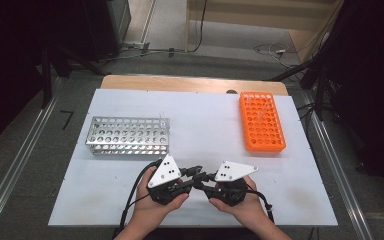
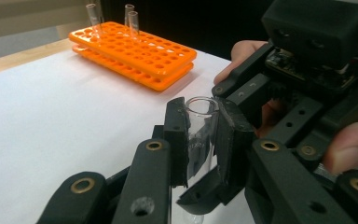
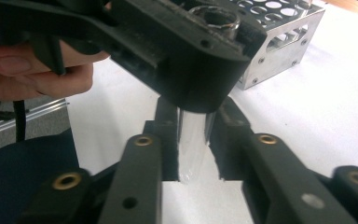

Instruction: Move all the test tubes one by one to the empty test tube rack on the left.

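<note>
A wooden table (image 1: 190, 83) stands in the middle of the room, seen from above, most of its top covered by a white sheet (image 1: 200, 135) so that a strip of bare wood shows along the far edge. Grey carpet floor (image 1: 35, 150) surrounds the table on both sides. Metal rails (image 1: 17, 165) run along the floor left and right of the table. Beyond the table's far edge, cables (image 1: 272, 50) lie on the floor near pale wooden panels (image 1: 260, 15). Dark curtains or equipment (image 1: 10, 55) fill the corners left and right of the table. The light is even and soft.
</note>
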Available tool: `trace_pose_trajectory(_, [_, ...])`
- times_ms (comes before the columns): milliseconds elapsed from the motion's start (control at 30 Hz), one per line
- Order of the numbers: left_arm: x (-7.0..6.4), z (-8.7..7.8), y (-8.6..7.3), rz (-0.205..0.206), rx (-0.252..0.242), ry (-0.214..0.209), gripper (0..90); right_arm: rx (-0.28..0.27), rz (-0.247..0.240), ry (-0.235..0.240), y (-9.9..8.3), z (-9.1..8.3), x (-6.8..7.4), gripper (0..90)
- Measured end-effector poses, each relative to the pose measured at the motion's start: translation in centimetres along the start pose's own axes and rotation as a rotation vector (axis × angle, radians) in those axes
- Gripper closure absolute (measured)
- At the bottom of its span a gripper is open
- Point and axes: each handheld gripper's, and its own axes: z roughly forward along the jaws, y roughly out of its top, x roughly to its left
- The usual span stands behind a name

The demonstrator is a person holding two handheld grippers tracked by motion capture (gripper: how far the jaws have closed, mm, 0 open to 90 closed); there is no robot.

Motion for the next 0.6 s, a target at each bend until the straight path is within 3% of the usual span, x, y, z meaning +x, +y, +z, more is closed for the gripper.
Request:
trace_pose_trajectory(167, [0.7,-0.5,0.2,-0.014,-0.009,0.007,75.7,-0.021,0.013,-0.002,0.0,-0.8,-0.5,38.5])
trace_pose_trajectory(400, [2.1,-1.5,0.6,-0.021,-0.015,0.048,75.7,-0.032,0.041,-0.033,-0.6,-2.5,-1.8,3.3])
trace_pose_trajectory(600, [3.6,-2.6,1.2,-0.028,-0.024,0.093,75.7,-0.060,0.073,-0.056,-2.0,-4.6,-3.8,0.0])
